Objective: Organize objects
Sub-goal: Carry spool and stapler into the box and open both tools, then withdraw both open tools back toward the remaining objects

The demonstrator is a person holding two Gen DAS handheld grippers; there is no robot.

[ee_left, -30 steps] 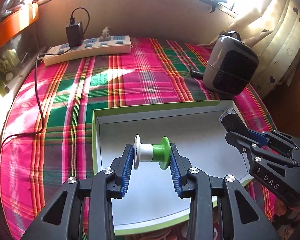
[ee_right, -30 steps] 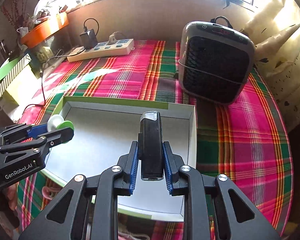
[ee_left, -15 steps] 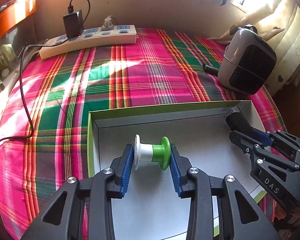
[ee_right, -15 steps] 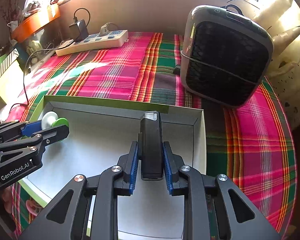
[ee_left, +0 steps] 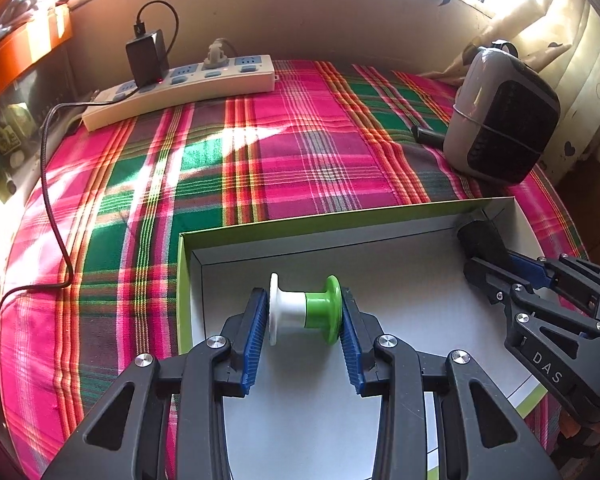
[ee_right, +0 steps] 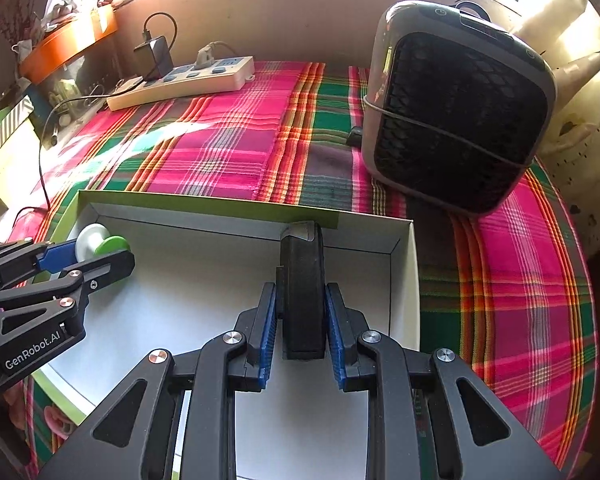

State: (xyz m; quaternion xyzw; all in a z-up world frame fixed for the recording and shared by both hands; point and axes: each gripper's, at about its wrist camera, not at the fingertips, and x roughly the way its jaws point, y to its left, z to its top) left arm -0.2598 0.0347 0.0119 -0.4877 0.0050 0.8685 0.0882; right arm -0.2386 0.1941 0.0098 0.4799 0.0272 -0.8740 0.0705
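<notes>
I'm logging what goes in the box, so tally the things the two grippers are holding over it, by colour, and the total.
White and green: 1, the spool in the left gripper
Black: 1, the slim black device in the right gripper
Total: 2, both over the white box

Home room, plaid cloth on table, power strip, small heater, curtained window

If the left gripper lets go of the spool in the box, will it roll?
Probably yes: the spool has round rims and lies sideways. The box floor looks smooth, but its walls should stop it. It looks like light plastic.
</notes>
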